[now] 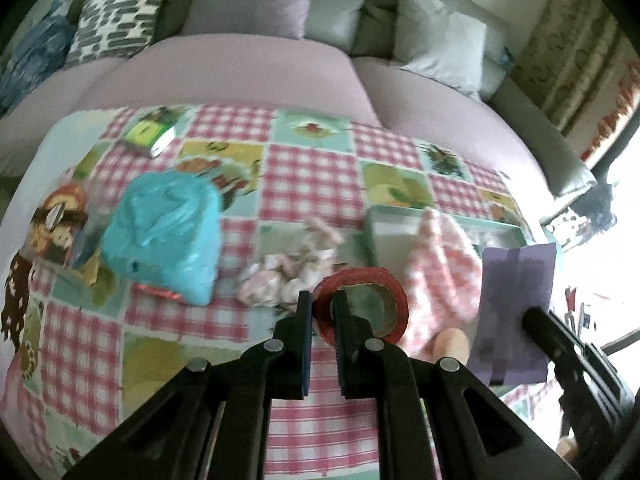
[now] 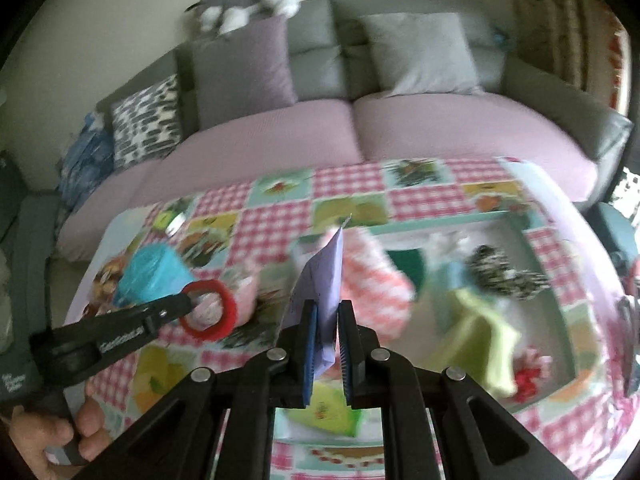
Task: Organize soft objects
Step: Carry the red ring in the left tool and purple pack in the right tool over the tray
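My left gripper (image 1: 322, 300) is shut on a red tape roll (image 1: 362, 304), held above the patchwork tablecloth; it also shows in the right wrist view (image 2: 208, 309). My right gripper (image 2: 328, 308) is shut on a folded lilac paper (image 2: 325, 280), seen at the right of the left wrist view (image 1: 516, 312). A teal tray (image 2: 540, 264) holds a pink checked cloth (image 2: 372, 280), a yellow-green cloth (image 2: 484, 340) and a black-and-white fuzzy item (image 2: 500, 272). A blue plastic bag (image 1: 164, 236) and a crumpled pink floral cloth (image 1: 288, 272) lie on the table.
A green box (image 1: 154, 136) lies at the table's far left. A green packet (image 2: 332, 412) lies under my right gripper. A red bow (image 2: 528, 380) is in the tray's near corner. Behind the table stands a sofa (image 2: 360, 128) with several cushions and a plush toy (image 2: 248, 4).
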Tool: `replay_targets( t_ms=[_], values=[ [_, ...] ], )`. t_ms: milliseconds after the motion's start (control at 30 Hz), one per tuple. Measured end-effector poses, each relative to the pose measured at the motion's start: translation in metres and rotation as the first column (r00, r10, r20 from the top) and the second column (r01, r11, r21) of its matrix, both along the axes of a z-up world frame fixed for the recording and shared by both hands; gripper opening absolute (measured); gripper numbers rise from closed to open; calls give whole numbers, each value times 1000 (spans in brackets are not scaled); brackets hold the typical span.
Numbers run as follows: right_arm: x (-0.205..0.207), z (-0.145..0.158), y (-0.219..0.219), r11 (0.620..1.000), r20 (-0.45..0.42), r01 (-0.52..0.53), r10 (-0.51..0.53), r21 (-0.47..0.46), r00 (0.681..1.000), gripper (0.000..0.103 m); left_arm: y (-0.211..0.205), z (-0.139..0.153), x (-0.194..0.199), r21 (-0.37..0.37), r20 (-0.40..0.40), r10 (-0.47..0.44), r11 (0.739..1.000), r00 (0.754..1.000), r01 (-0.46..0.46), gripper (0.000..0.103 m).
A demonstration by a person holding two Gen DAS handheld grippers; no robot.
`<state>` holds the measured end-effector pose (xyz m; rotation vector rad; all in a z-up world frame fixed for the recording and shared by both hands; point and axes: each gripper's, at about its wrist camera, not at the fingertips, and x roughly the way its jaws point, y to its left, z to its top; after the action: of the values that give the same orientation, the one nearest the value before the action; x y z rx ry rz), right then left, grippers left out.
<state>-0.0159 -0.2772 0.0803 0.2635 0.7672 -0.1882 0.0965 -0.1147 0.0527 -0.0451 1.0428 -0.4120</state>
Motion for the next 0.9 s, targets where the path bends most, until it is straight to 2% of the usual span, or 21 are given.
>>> replay_targets(
  t_ms=[267,433,700,900],
  values=[
    [-13,-7,-49,991,-23,134,-134,2,991,11,-56,2,-16,7,17,-143,990,990,142,10],
    [-12,-19,-63,989,-57,148,-147,20,988,11,-85,-12,-20,31,-9,-211,977,978,211,10],
    [-8,-41,-74,985,-118,171,-167,25,979,11,-112,-41,-19,78,-70,-255,962,964,260,10],
    [-3,-56,-77,985,-163,168,-159,40,974,11,-117,-53,-16,100,-83,-244,962,966,252,10]
  ],
)
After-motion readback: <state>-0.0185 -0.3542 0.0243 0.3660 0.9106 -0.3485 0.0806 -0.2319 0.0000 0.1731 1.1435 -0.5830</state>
